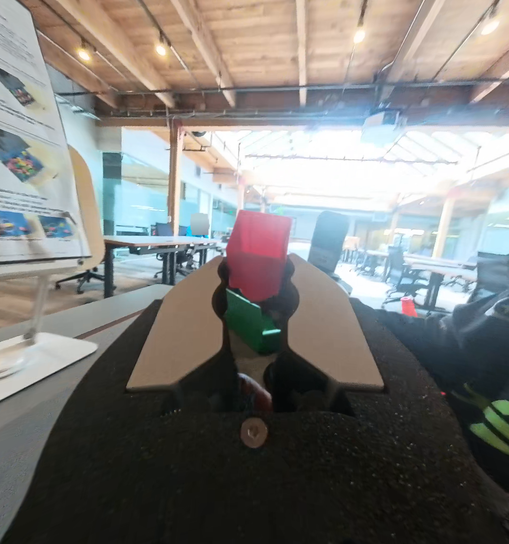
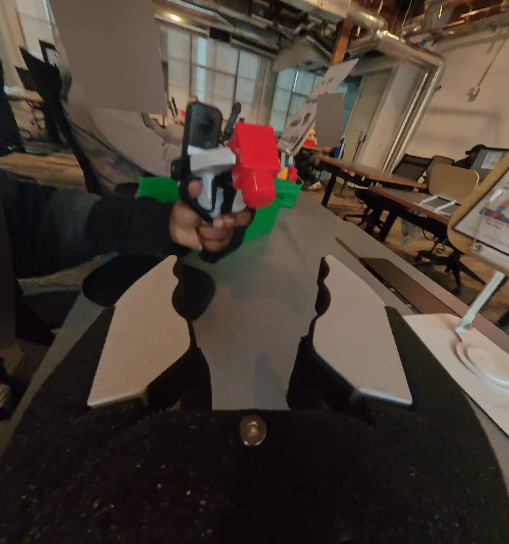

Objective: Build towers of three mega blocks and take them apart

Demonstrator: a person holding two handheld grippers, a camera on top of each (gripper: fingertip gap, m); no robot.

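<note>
Left wrist view is showing the left gripper (image 1: 257, 282) closing its fingers (image 1: 185, 318) on a red block (image 1: 257, 259), which is sitting tilted between the tips, with a green block (image 1: 251, 322) lying just behind it inside the gap. Right wrist view is showing the right gripper (image 2: 249, 265) standing wide apart, holding nothing, above the grey table (image 2: 294, 250). Farther off, a hand (image 2: 200, 226) is gripping the other tool, red block raised, before a green bin (image 2: 265, 215).

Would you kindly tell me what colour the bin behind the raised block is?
Green. The bin shows best in the right wrist view.
</note>
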